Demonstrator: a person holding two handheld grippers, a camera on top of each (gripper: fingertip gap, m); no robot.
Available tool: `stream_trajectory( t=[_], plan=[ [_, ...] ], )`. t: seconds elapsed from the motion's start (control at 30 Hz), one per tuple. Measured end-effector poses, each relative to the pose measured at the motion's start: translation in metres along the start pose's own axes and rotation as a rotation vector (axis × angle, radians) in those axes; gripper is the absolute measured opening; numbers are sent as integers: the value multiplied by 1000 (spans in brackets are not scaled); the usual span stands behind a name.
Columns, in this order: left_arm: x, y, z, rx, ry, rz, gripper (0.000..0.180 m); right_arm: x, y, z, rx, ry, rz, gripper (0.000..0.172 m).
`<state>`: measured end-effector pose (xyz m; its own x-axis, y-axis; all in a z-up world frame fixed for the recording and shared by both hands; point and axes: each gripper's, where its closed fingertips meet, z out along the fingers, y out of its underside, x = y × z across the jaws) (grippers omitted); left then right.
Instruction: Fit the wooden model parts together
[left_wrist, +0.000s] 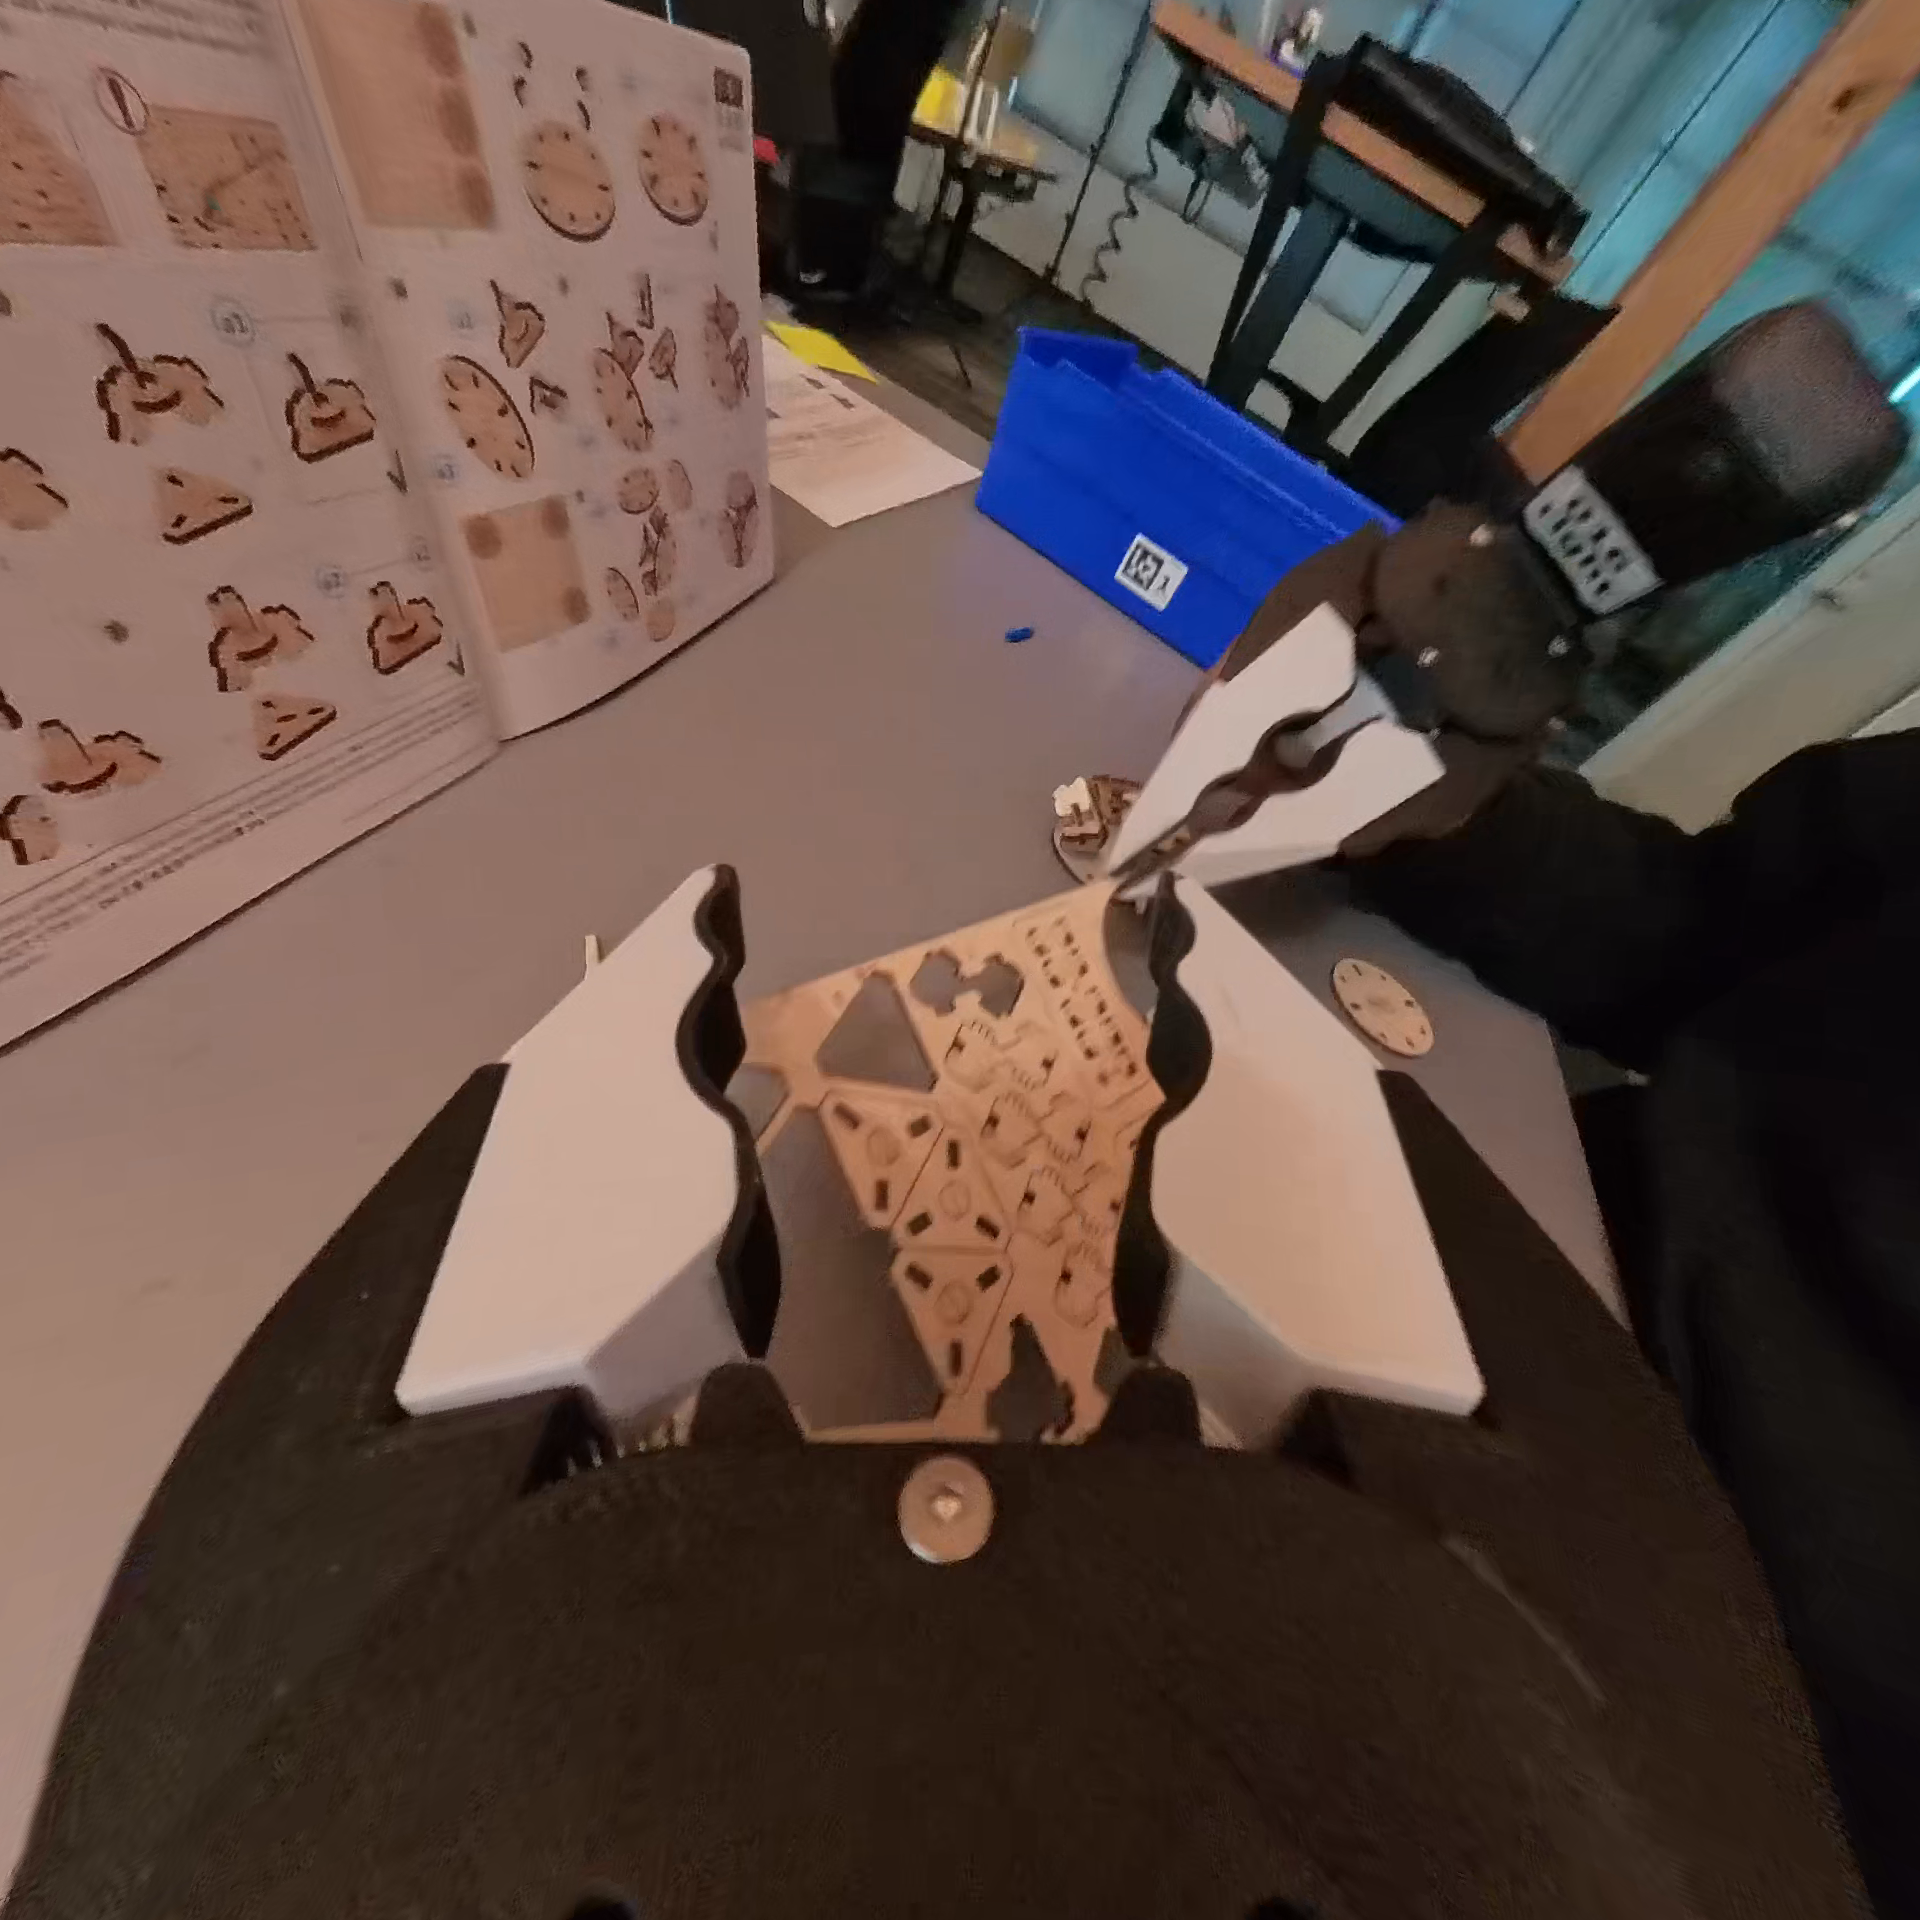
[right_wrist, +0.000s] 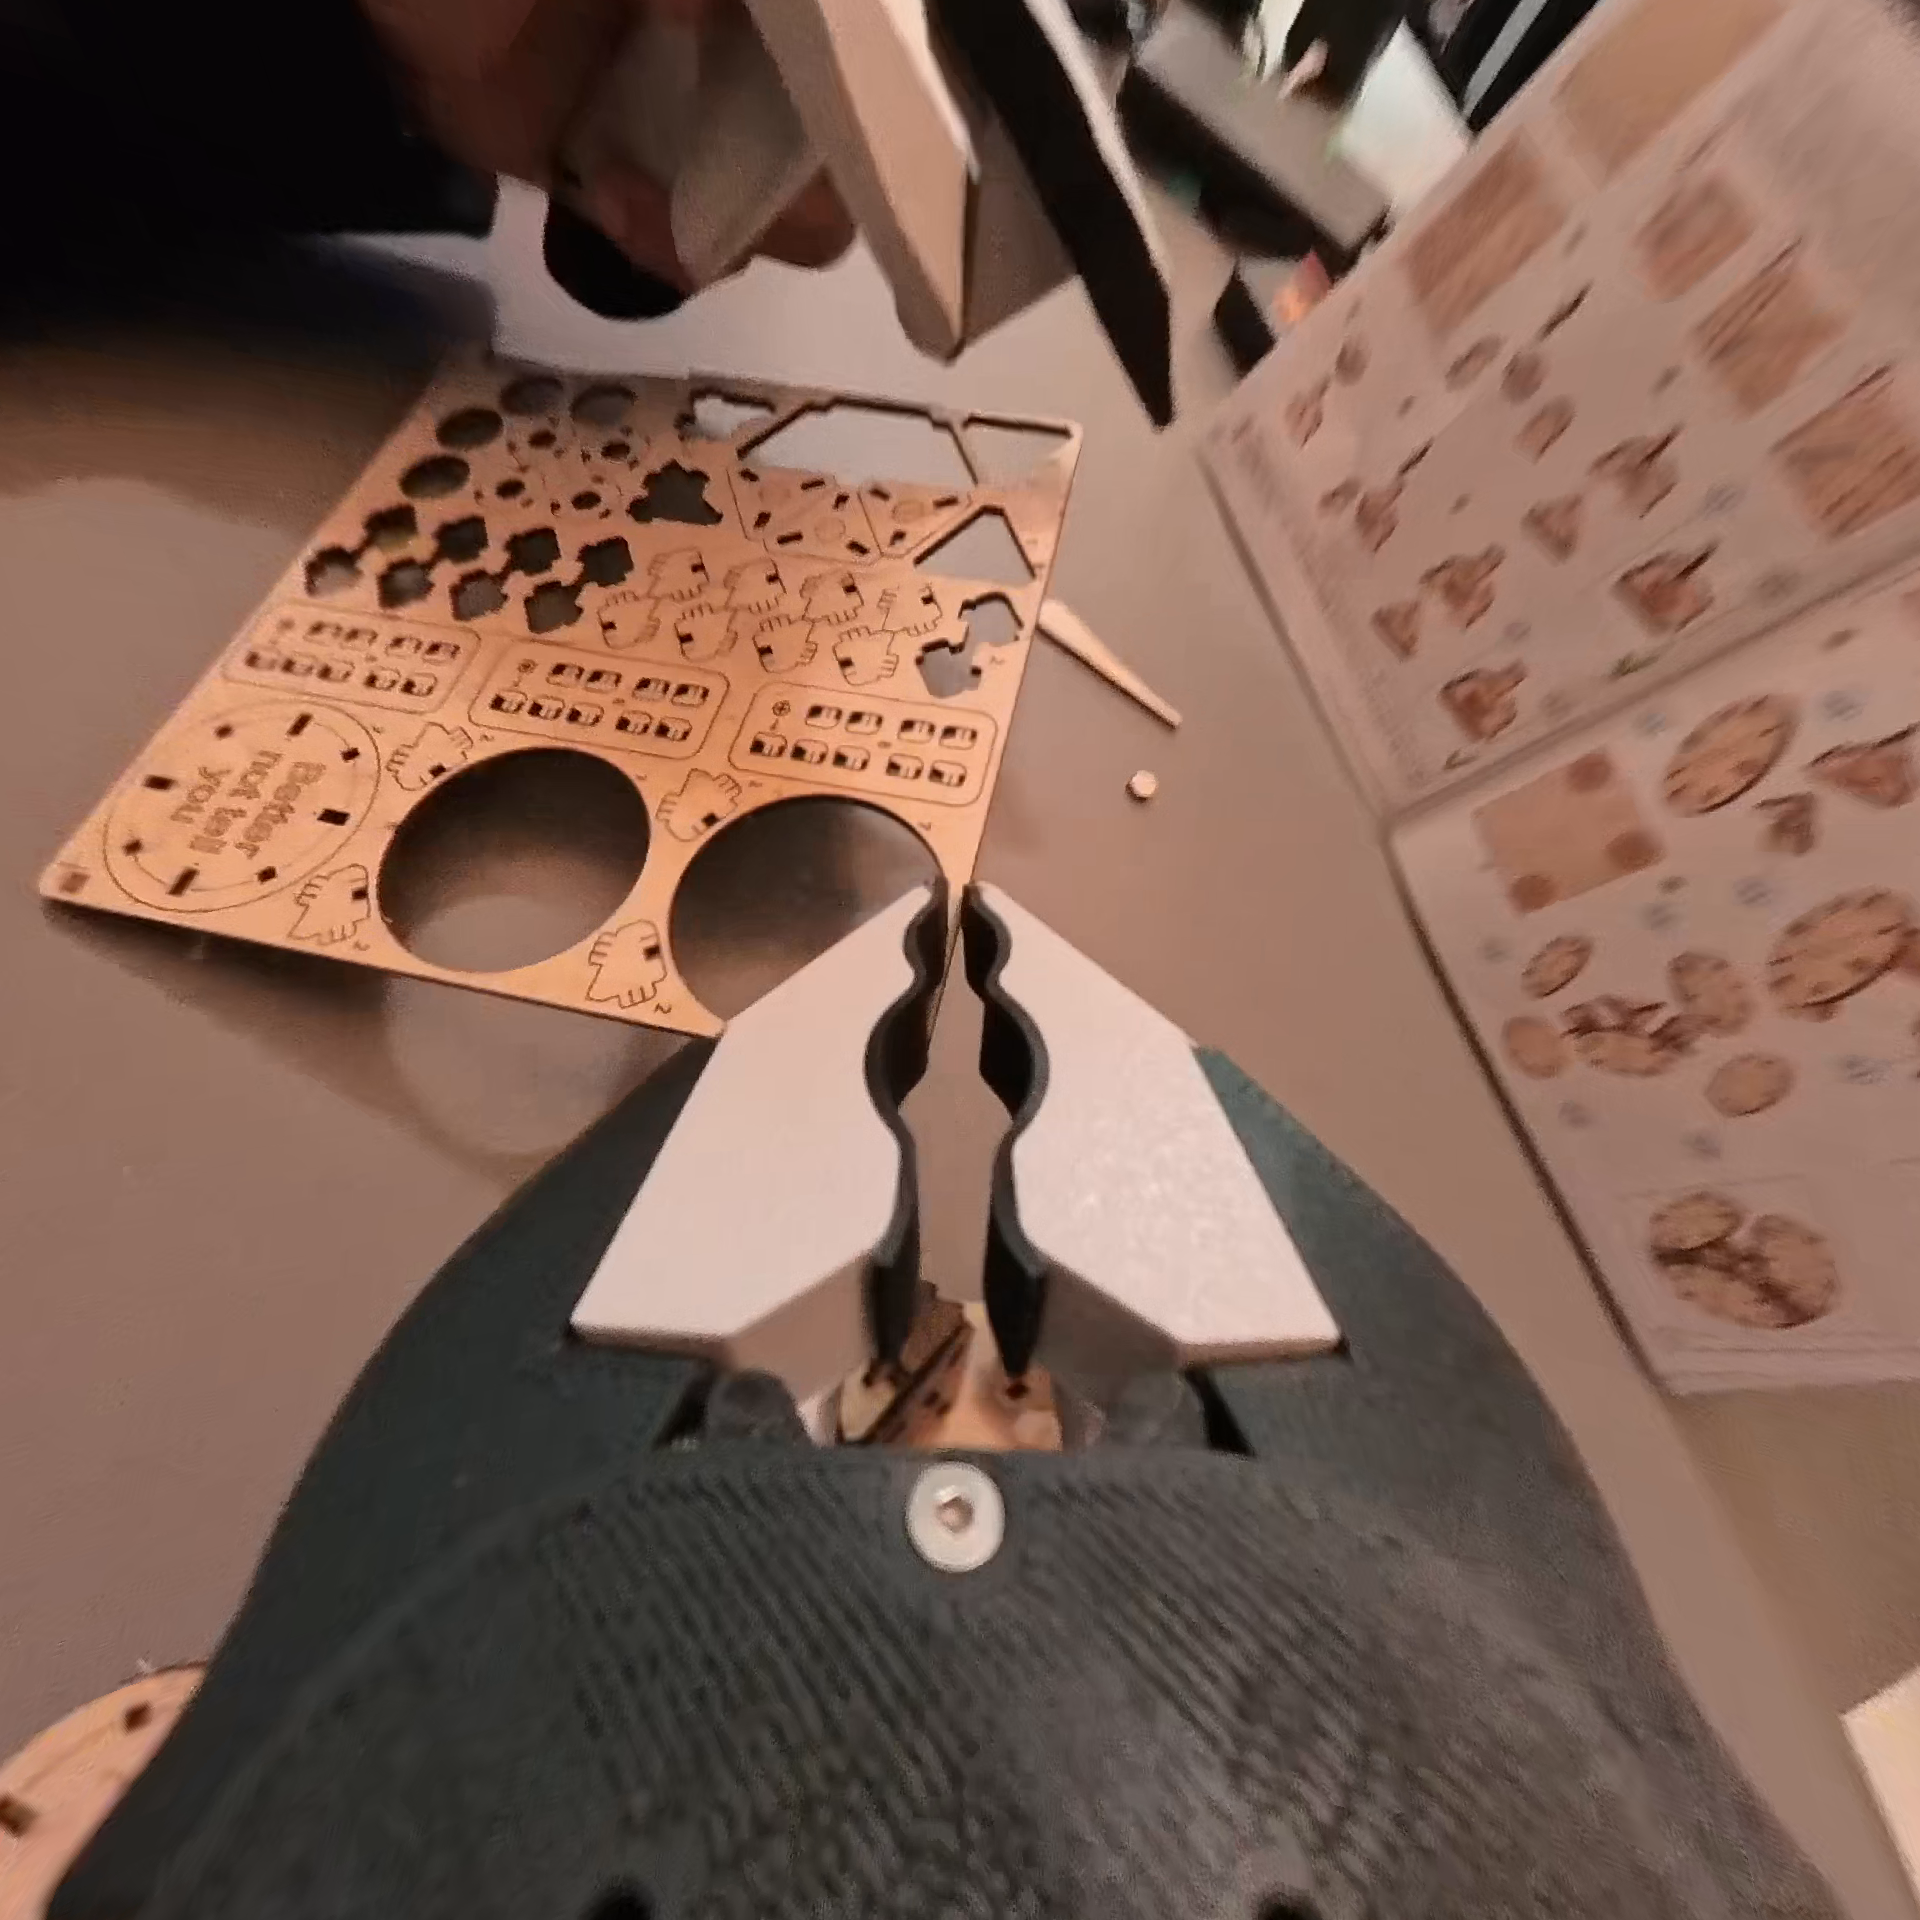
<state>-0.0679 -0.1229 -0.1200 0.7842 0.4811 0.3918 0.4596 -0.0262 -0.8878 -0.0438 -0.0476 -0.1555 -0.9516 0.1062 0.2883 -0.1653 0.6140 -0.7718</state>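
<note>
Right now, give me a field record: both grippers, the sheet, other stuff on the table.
left gripper: jaws wide open over sheet, not pressing it
right gripper: jaws closed on sheet's edge, near a corner
sheet: thin wood, many parts punched out, on grey table
booklet: open, picture pages showing
bin: blue, beyond the sheet
loose parts: wooden disc; small wooden assembly by right gripper

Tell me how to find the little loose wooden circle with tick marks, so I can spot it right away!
Start at the flat square wooden sheet full of cut-out holes lying on the grey table. Look just past its edge, beside the dark sleeve: a small flat round wooden disc lies there alone. Unlike the other wooden round farther back, which has small pieces standing on it, this one is bare, with dark slots ringing its rim.
</note>
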Motion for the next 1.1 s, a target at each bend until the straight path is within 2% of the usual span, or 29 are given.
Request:
stream_trajectory(
  t=[0.13,0.23,0.3,0.43,0.6,0.67,0.77,0.83,1.0,1.1],
  plan=[
    [-10,11,-2,-69,-40,-2,85,6,-17,-17,112,61,-86,0],
    [-8,14,0,-61,14,-70,86,7,-24,-22,152,95,-131,0],
    [-6,16,0,-63,69,-123,78,7,-27,-24,170,113,-155,1],
    [-6,8,-4,11,146,-230,77,8,-32,-29,203,140,-184,1],
    [-22,4,-11,73,119,-282,81,10,-38,-35,243,163,-197,1],
    [-17,5,-11,70,182,-317,79,11,-38,-36,245,166,-192,1],
    [3,9,-8,33,340,-356,60,13,-37,-36,246,173,-186,1],
    [13,12,-7,12,396,-347,49,15,-36,-36,250,172,-172,1],
    [24,17,-3,-23,414,-273,29,22,-35,-38,275,168,-115,1],
    [27,15,-4,-12,425,-257,9,26,-34,-39,292,158,-72,1]
  ],
)
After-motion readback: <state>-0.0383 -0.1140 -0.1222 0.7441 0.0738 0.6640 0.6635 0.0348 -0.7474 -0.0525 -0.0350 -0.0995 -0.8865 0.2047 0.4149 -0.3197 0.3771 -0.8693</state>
